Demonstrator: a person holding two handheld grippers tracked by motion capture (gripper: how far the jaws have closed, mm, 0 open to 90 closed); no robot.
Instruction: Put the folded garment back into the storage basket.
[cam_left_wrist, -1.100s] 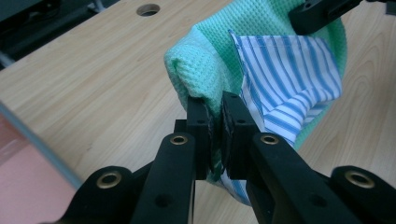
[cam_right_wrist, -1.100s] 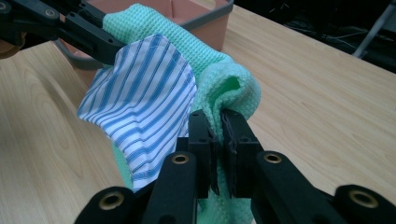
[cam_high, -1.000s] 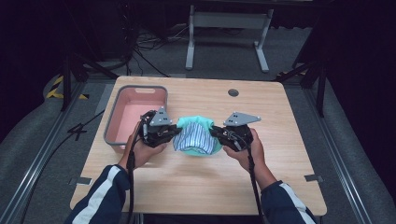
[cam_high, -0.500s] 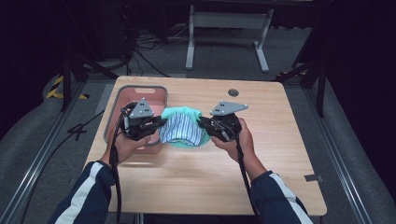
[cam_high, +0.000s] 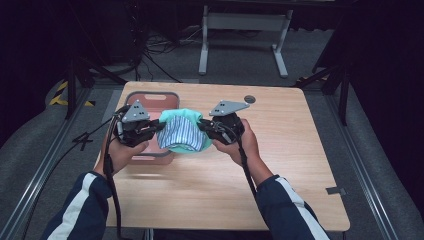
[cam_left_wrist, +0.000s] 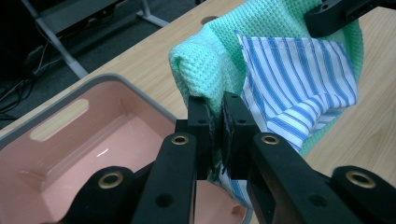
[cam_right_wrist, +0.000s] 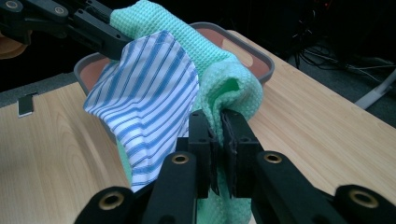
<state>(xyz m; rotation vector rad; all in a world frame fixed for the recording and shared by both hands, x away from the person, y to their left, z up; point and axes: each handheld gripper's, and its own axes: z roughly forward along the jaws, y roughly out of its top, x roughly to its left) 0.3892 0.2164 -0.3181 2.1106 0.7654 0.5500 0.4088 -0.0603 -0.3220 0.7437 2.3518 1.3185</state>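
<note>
Currently the folded bundle of cloths hangs in the air between the two tongs, just above the near right corner of the pink tub (cam_high: 150, 158). It consists of a green waffle-weave cloth (cam_high: 181, 116) wrapped around a blue-and-white striped cloth (cam_high: 181, 136), the striped one facing the person and sagging in the middle.

The left gripper (cam_left_wrist: 215, 122) is pressed together on the left fold of the green cloth; the right gripper (cam_right_wrist: 217, 131) is likewise pinched on the right fold of the same cloth. In both gripper views the fabric is squeezed flat between the black jaws, with no gap to be seen.

Progress, as judged from the layout: the cloths appear already folded together and lifted clear of the wooden table (cam_high: 280, 165). The tub is empty, its pink floor bare and glossy, so the placing is not yet done. What is left, by my reading, is to carry the bundle fully over the tub, lower it inside and release both grips.

Outward from there: a small dark round insert (cam_high: 249, 99) sits in the tabletop at the far right, and a grey metal stand (cam_high: 240, 30) rests on the floor beyond the table.

Markings: no brand, label or readable writing is visible on the cloths, tub, tongs or table.
</note>
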